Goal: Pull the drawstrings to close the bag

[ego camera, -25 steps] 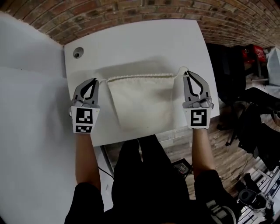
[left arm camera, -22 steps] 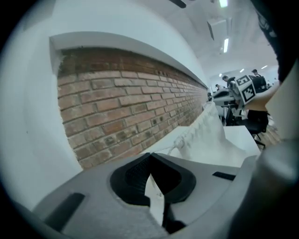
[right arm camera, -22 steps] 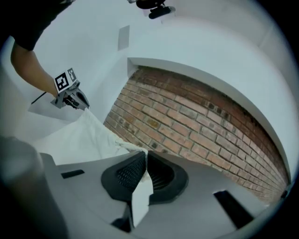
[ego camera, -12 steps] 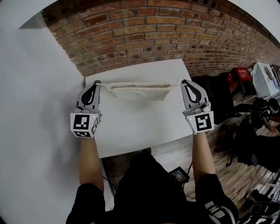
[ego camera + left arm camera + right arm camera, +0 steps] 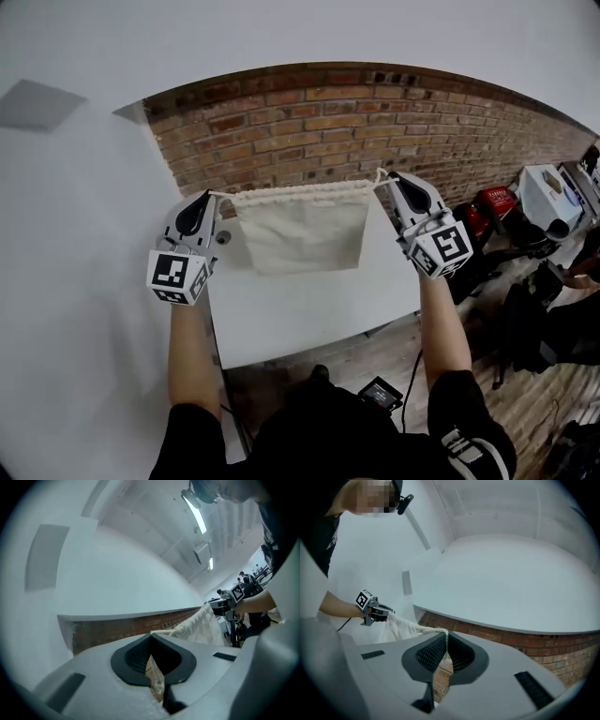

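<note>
Readable text: I find none in any view.
Left cube (image 5: 175,275), on the left tool (image 5: 208,197): black-and-white square pattern, no letters or digits.
Right cube (image 5: 445,248), on the right tool (image 5: 392,176): same kind of pattern, nothing I can read.
Red thing (image 5: 494,202) on the floor: any print too small for me.

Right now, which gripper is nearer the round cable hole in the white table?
Left. The left gripper hangs just above the hole; the right gripper is across the bag, over the table's opposite side.
</note>
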Demonstrator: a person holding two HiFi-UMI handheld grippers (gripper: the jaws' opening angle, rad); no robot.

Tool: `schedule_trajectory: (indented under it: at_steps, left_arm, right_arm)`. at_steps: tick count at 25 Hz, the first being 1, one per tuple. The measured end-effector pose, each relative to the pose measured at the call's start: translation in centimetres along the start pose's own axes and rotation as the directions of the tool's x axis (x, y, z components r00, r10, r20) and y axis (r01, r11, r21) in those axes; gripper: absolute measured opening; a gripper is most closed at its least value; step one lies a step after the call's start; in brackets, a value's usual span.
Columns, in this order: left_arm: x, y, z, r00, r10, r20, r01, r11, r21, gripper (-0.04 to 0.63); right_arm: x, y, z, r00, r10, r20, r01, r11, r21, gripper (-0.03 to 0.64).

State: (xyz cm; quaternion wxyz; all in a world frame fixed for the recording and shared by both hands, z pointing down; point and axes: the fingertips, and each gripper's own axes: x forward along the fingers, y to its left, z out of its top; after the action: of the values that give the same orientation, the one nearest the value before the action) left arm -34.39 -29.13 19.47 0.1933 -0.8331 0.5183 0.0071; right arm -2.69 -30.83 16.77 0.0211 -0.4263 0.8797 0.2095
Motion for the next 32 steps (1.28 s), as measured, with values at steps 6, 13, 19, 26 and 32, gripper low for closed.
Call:
schedule_trajectory:
  at_steps: [6,13,19,26,32]
  left_arm:
    - [-2.2,1.1,7.4,0.996,0.021,0.083,-0.021,1.0,0.0,0.015]
    - [-3.6,1.1,14.1,0.982,0.025,0.185,-0.024,1.0,-0.008,0.015]
    - [-3.8,-1.3,19.3,0.967,-0.018,0.253,0.029,0.999,-0.04,0.016]
    - [-3.3,-2.8,21.6,0.963,0.055,0.264,-0.046,0.998,-0.04,0.015]
    - [-3.4,-2.5,20.9,0.959,0.058,0.277,-0.04,0.997,-0.07,0.015]
  right_arm:
    - [-1.3,0.1,7.3,0.996,-0.014,0.085,0.02,0.998,-0.067,0.015]
    - [-3.0,-0.8,12.6,0.988,-0.017,0.156,0.029,0.997,-0.072,0.014]
    - [-5.1,-3.7,16.0,0.958,0.04,0.285,-0.058,0.997,0.055,0.014]
    - [-6.3,-6.2,17.1,0.951,0.044,0.307,-0.069,0.995,0.073,0.014]
    - [-6.2,-7.3,17.0,0.948,0.014,0.318,-0.052,0.992,0.113,0.014]
